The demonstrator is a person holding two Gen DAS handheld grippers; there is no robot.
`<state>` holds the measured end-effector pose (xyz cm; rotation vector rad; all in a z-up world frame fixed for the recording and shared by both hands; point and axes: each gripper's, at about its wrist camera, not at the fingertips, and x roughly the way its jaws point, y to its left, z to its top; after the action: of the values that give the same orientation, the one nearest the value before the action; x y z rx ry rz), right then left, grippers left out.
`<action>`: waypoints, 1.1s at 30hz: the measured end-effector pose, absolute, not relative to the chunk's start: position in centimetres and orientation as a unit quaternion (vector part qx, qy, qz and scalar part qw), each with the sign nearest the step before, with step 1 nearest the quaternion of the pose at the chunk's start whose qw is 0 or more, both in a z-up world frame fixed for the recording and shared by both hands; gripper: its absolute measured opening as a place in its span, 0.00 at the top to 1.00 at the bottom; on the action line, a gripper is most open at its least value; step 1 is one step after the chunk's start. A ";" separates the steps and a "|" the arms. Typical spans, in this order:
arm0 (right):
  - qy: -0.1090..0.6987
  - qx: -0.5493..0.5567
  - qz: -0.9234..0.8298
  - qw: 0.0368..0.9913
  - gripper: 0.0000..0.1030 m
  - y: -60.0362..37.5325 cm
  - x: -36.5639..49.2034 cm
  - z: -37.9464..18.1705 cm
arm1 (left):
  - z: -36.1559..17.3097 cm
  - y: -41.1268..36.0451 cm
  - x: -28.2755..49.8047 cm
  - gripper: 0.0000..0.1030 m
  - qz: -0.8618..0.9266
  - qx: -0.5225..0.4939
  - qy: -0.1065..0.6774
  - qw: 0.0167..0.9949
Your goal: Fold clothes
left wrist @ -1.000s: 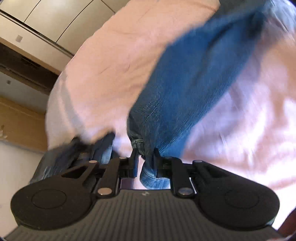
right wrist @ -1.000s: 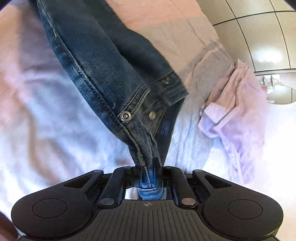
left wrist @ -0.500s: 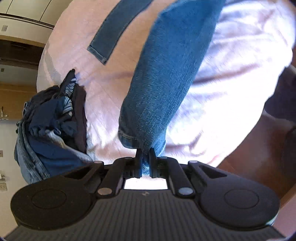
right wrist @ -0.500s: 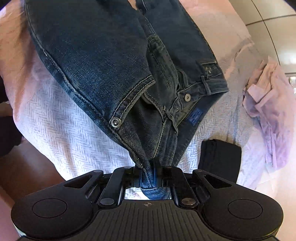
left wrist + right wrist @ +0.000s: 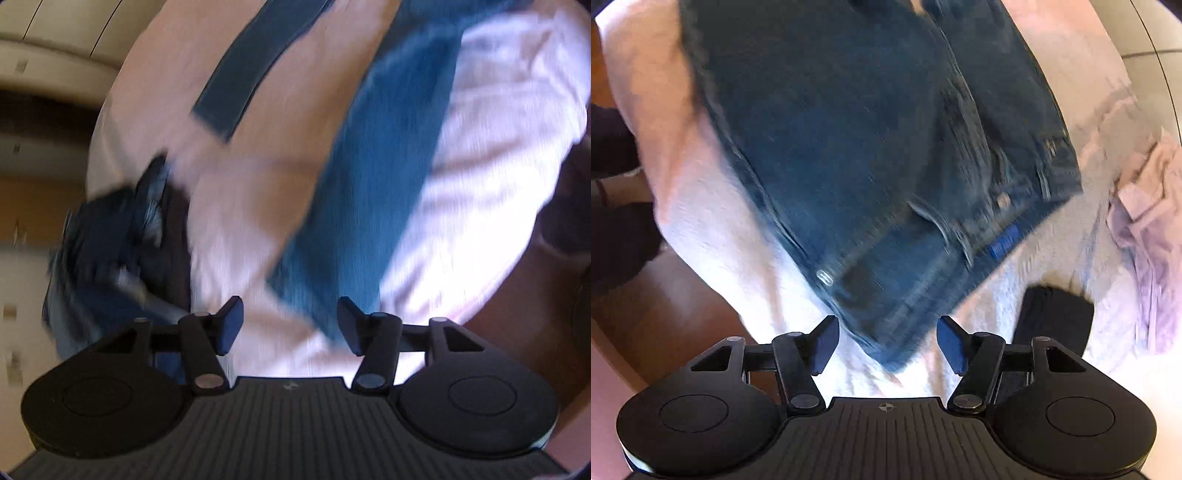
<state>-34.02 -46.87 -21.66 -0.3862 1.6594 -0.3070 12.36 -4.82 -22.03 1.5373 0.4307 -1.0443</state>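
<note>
Releasing, by the look of it: left gripper (image 5: 287, 325) with jaws just opened to a middling gap, pads clear of cloth, nothing held. Jeans (image 5: 373, 177) leg end lying between and just beyond the fingertips, hem at about 1 o'clock from the gripper, running away toward 1 o'clock across the sheet (image 5: 251, 206). Second leg a blue strip at 11 o'clock, well apart from the first. Dark pile (image 5: 110, 251) of clothes at 9 o'clock, just beside the sheet's edge. Much blur in this view; hem detail not readable.

Right gripper (image 5: 887, 343) likewise just opened, jaws parted and empty, waistband corner of the jeans (image 5: 849, 147) lying loose just ahead of the fingertips at 12 o'clock. Rivet at 11 o'clock, blue label at 1 o'clock, denim spread flat toward 12. Black folded item (image 5: 1056, 314) at 2 o'clock, just beside the waistband. Pale shirt (image 5: 1145, 221) crumpled at 3 o'clock, apart from the jeans.

Step in hand, as judged: laying the jeans out flat, both ends let go. Folding proper not yet begun, legs apart. Next move likely calling for a fresh grip on one leg and its side of the waist, then carrying it over onto the other leg, edges matched, without dragging the denim off the sheet or into the neighbouring items.
</note>
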 end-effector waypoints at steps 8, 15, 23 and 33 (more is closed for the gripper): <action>0.696 -0.137 -0.076 0.701 0.33 -43.0 -26.0 -23.0 | -26.4 -11.0 15.4 0.86 -0.557 0.672 0.206 0.442; 0.661 -0.147 -0.025 0.735 0.32 -40.8 -18.4 -25.0 | -21.5 -10.9 17.7 0.96 -0.573 0.649 0.141 0.480; 0.629 -0.165 -0.039 0.759 0.31 -41.6 -16.9 -22.7 | -15.1 -5.4 13.2 0.96 -0.527 0.635 0.038 0.563; 0.639 -0.142 -0.018 0.755 0.31 -40.9 -21.1 -22.6 | -25.9 2.3 11.2 0.80 -0.441 0.670 0.254 0.541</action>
<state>-21.14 -40.91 -22.55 -0.3094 1.3945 -0.0399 11.20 2.32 -25.88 1.5909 0.6033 -1.0480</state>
